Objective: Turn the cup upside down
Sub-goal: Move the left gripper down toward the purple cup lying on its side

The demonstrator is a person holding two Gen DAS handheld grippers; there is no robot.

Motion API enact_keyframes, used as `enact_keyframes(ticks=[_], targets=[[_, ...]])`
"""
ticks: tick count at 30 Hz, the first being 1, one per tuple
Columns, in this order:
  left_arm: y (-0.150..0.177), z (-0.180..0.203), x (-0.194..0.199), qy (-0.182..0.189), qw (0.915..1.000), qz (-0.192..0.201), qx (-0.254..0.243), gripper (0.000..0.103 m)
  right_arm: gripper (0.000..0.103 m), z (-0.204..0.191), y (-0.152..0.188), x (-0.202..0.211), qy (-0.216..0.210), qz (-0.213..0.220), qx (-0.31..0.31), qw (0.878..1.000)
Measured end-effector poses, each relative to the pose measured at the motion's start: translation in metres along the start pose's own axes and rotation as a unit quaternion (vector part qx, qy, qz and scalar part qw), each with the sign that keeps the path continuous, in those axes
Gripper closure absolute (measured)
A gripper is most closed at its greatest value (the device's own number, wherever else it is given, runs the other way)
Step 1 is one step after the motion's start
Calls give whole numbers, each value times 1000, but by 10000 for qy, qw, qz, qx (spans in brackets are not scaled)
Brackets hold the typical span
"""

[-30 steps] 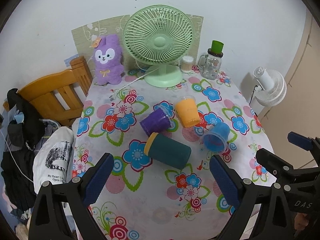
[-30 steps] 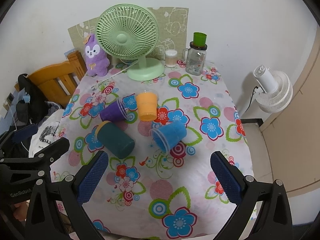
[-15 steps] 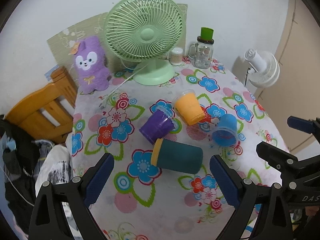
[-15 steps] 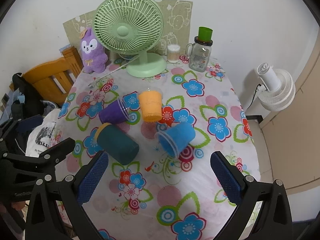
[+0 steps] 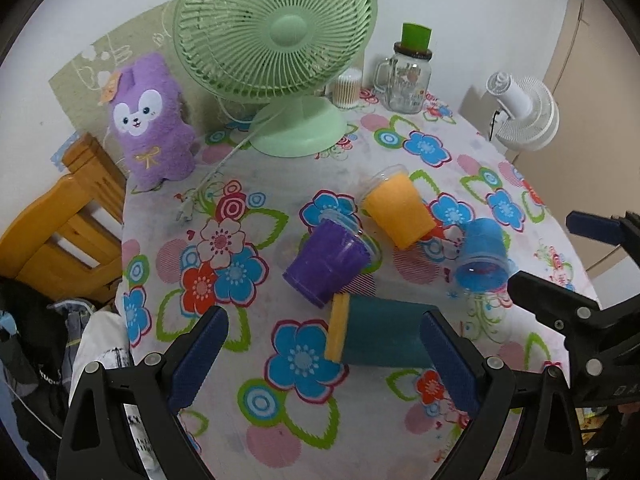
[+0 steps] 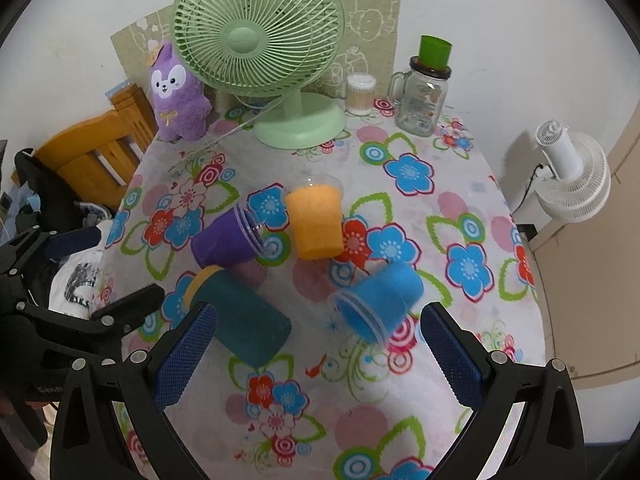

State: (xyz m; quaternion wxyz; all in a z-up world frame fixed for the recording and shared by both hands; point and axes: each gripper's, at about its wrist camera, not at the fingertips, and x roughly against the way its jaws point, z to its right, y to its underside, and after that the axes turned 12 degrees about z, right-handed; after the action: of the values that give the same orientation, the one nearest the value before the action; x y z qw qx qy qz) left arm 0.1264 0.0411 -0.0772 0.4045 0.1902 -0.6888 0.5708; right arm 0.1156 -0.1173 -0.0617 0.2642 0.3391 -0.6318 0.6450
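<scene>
A: L tongs (image 5: 322,354) spread wide, nothing held; teal cup (image 5: 380,336) lies on its side between the pads, just ahead. R tongs (image 6: 318,354) wide too, blue cup (image 6: 380,300) ahead.

B: Body to be pinched mid-length, then turned rim-down. Purple cup (image 5: 326,262) touches it beyond; orange cup (image 5: 400,214) farther — shouldn't be bumped.

We see the left gripper (image 5: 324,354) w/ jaws wide apart over the floral table (image 5: 224,240), teal cup (image 5: 380,336) on its side btwn them, purple cup (image 5: 326,262) at 12 o'clock, blue cup (image 5: 482,258) at 2.
</scene>
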Motion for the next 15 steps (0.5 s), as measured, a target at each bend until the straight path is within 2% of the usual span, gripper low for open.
enact_keyframes(ticks=[15], targets=[[-7, -11, -80, 138, 9984, -431, -343, 6, 0, 4, -7, -73, -79, -411, -78, 9991]])
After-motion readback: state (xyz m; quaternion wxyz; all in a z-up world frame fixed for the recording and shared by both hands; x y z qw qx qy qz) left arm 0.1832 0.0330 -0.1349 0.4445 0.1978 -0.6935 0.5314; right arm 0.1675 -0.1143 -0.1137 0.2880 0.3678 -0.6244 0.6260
